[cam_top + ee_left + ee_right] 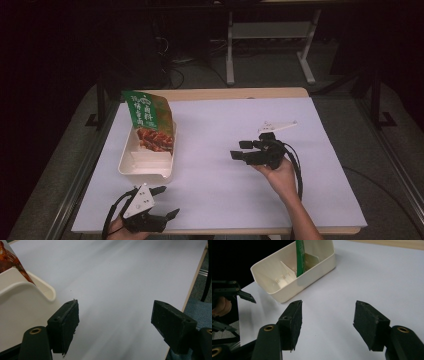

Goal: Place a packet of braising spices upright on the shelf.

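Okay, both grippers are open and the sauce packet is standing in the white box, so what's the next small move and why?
Probably bring the left gripper forward toward the white box. It is the nearer one, at the table's front edge just short of the box, jaws open and holding nothing. The packet leans upright in the box's far end, so there is something to reach for. The right gripper hovers off to the side, also open.

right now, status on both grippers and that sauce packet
Left gripper open, empty, near table edge. Right gripper open, empty, mid-table. Green packet leaning upright in cream tray. White mat between them bare.
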The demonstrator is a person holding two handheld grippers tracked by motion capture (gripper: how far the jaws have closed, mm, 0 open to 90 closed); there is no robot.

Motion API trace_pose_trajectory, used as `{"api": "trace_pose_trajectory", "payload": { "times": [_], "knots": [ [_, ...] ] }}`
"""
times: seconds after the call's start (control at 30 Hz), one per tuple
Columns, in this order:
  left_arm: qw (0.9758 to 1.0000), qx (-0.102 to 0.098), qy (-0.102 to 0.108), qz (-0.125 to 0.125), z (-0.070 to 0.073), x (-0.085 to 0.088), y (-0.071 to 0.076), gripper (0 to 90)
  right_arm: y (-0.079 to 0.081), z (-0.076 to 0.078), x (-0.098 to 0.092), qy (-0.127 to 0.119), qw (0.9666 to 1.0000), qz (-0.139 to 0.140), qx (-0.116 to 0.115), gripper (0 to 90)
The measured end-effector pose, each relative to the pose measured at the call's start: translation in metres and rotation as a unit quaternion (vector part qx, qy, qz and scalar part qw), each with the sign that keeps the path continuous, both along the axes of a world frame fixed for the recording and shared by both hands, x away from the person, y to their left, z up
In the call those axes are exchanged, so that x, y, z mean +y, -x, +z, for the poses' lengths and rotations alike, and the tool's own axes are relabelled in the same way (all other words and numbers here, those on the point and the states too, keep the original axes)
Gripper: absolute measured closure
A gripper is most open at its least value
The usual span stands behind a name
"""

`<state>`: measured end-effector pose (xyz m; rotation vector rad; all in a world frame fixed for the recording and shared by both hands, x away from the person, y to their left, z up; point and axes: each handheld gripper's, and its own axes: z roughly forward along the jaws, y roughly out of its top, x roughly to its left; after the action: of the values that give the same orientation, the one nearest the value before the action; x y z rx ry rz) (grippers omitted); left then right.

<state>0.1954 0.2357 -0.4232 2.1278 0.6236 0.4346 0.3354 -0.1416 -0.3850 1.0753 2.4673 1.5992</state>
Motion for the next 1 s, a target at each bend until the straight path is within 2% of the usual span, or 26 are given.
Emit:
{"api": "trace_pose_trajectory", "payload": {
  "times": [0.07,0.33,1.0],
  "knots": [
    [1.0000,0.000,0.005,0.002,0.000,-0.001,0.000,21.8,0.004,-0.001,-0.004,0.001,1.0000,-0.001,-0.005,38.2],
    [1.0000,0.000,0.001,0.001,-0.001,-0.001,0.000,21.9,0.013,-0.008,-0.012,-0.002,1.0000,-0.003,-0.004,37.4],
    [1.0000,0.000,-0.003,0.003,-0.001,-0.001,0.000,21.8,0.040,-0.028,-0.041,-0.009,0.9997,-0.021,0.013,35.8]
  ]
}}
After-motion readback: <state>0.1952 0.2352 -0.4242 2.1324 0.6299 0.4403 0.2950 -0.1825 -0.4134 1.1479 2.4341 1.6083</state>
